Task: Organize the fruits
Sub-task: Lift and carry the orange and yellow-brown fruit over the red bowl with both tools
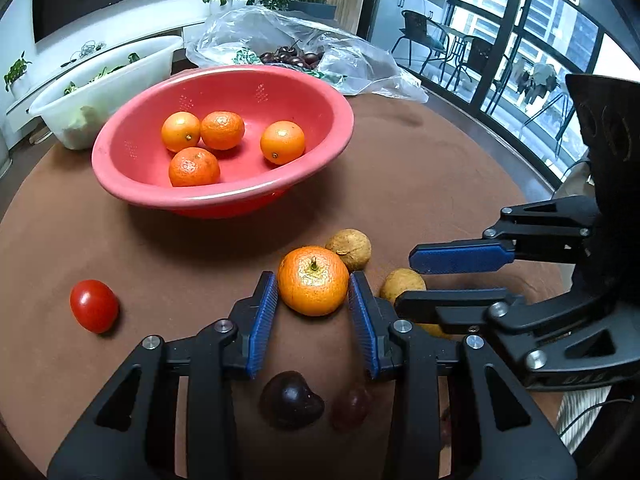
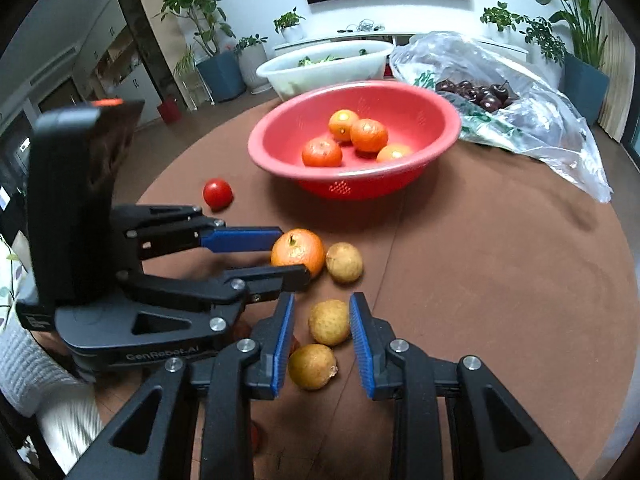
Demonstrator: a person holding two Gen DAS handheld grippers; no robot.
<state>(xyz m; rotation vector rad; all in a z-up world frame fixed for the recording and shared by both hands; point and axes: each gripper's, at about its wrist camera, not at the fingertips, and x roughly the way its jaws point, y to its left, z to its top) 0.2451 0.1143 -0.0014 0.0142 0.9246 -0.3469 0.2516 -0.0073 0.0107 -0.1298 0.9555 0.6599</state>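
Mandarin [image 1: 313, 281] lay on the bench [image 1: 160, 256] short of the red bowl [image 1: 224, 196], pinched at its widest girth by the left hand-held gripper [image 1: 313, 292]; judged light, soft-skinned, bruisable; right hand-held gripper [image 2: 322, 334] narrow, holding nothing.

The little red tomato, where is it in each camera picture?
Left wrist view: the tomato lies on the table at lower left, left of the left gripper.
Right wrist view: the tomato lies left of centre.
Shared landmark: the red bowl of oranges.

Glossy red plastic colander [image 1: 224, 196], matt brown table [image 1: 420, 160], crinkled clear plastic bag [image 2: 552, 128], dimpled mandarin peel [image 1: 313, 282], ribbed blue pads [image 1: 262, 320]
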